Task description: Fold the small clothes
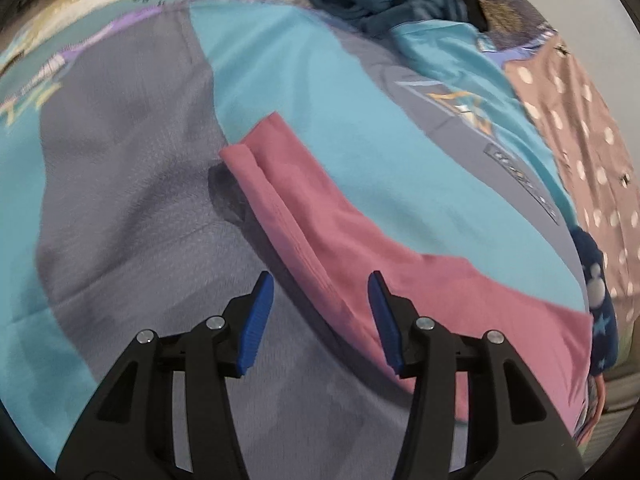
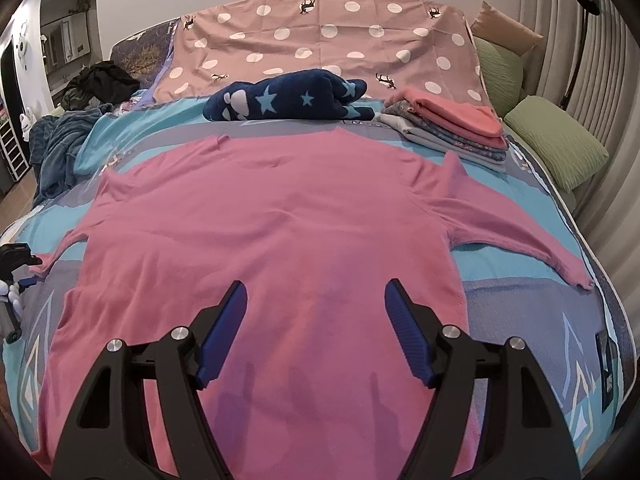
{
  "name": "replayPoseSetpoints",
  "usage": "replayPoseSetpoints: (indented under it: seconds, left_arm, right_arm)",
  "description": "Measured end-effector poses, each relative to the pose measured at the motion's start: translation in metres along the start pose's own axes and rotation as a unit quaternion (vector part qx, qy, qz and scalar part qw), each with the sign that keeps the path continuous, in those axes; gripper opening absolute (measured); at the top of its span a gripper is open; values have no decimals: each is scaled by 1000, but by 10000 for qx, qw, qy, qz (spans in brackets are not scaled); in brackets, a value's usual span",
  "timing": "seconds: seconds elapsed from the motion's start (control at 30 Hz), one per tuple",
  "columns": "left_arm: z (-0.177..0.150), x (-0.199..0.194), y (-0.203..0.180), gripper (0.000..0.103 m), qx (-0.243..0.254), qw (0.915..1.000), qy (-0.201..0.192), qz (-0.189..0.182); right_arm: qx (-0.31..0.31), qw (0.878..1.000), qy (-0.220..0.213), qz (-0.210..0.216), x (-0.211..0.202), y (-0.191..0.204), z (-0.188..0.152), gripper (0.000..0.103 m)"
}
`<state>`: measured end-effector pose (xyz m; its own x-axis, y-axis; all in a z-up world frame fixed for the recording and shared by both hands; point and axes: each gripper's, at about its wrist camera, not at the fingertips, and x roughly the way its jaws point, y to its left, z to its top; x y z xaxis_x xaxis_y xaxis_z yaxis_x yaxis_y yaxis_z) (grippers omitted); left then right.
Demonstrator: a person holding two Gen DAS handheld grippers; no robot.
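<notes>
A pink long-sleeved top (image 2: pixel 272 224) lies spread flat on the bed, sleeves out to both sides. My right gripper (image 2: pixel 316 292) is open and empty, hovering over its lower middle. In the left wrist view the top's left sleeve (image 1: pixel 304 208) runs diagonally, cuff at the far end. My left gripper (image 1: pixel 320 284) is open and empty, its jaws standing either side of the sleeve's edge just above it. The left gripper also shows at the left edge of the right wrist view (image 2: pixel 16 264), by the sleeve cuff.
The bed has a teal and grey cover (image 2: pixel 520 304). A stack of folded clothes (image 2: pixel 452 128) sits at the back right, a navy star-print garment (image 2: pixel 288 98) at the back middle. A dotted brown sheet (image 2: pixel 328 36), green pillows (image 2: pixel 556 144) and a dark pile of blankets (image 2: pixel 60 136) surround them.
</notes>
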<state>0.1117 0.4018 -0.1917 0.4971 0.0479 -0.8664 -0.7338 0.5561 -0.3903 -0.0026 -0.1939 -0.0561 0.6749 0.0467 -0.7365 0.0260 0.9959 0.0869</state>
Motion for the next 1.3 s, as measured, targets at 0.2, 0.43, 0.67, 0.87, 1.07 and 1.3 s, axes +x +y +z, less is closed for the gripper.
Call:
replayPoseSetpoints:
  seconds: [0.2, 0.43, 0.67, 0.87, 1.07, 1.3]
  left_arm:
    - [9, 12, 8, 6, -320, 9992, -25, -247]
    - [-5, -69, -58, 6, 634, 9866, -906, -1203]
    - [-95, -158, -195, 6, 2565, 9174, -1064, -2852]
    - [-216, -143, -283, 9, 4041, 8495, -108, -3389]
    - [-277, -104, -292, 31, 4534, 8318, 557, -3154]
    - [-265, -116, -257, 55, 4688, 8387, 104, -2771]
  right_arm:
    - [-51, 10000, 14, -34, 5, 7, 6, 73]
    - [-57, 10000, -34, -33, 9, 10, 13, 73]
    - [66, 10000, -44, 29, 10, 6, 12, 73]
    - [466, 9988, 109, 71, 15, -18, 12, 73]
    - [461, 9987, 199, -29, 18, -33, 11, 73]
    - [332, 9950, 511, 796, 41, -28, 34, 73]
